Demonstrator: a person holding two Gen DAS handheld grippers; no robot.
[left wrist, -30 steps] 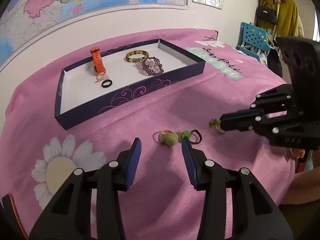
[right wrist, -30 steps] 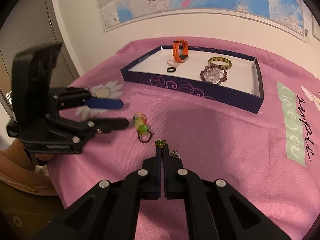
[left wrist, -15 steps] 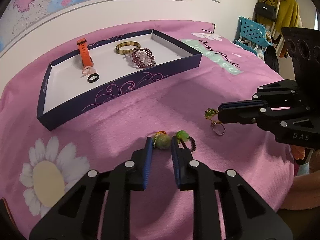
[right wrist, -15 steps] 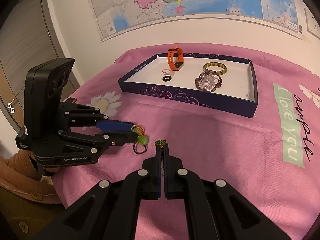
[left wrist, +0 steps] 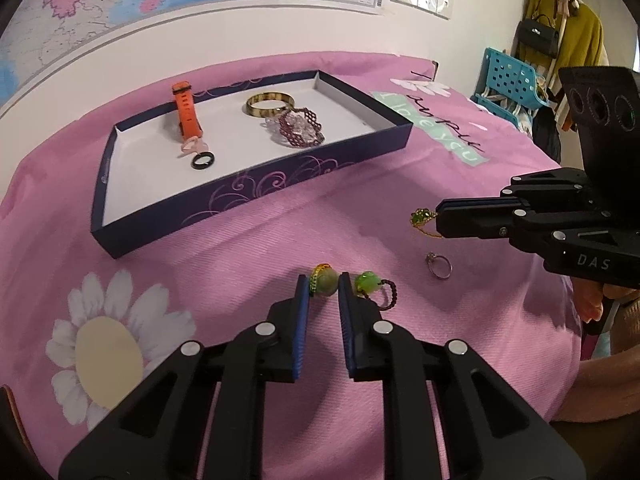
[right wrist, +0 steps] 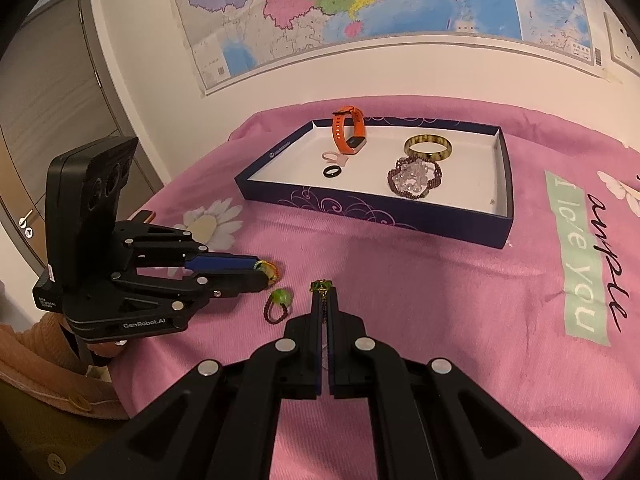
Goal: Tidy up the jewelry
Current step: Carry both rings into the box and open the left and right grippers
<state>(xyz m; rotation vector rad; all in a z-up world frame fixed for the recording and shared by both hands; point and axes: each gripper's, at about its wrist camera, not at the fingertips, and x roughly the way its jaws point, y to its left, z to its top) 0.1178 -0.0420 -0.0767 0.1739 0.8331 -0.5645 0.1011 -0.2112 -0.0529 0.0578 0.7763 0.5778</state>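
Silver ring shows only from the left wrist; left tool has just been closing, pinching the green bead ring; right tool clamps a gold-green pendant.

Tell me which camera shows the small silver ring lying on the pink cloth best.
The left wrist view. There the silver ring lies in plain sight on the pink cloth, right of the bright green bead ring and below the right gripper. In the right wrist view that gripper's own fingers cover the spot, so the ring does not show.
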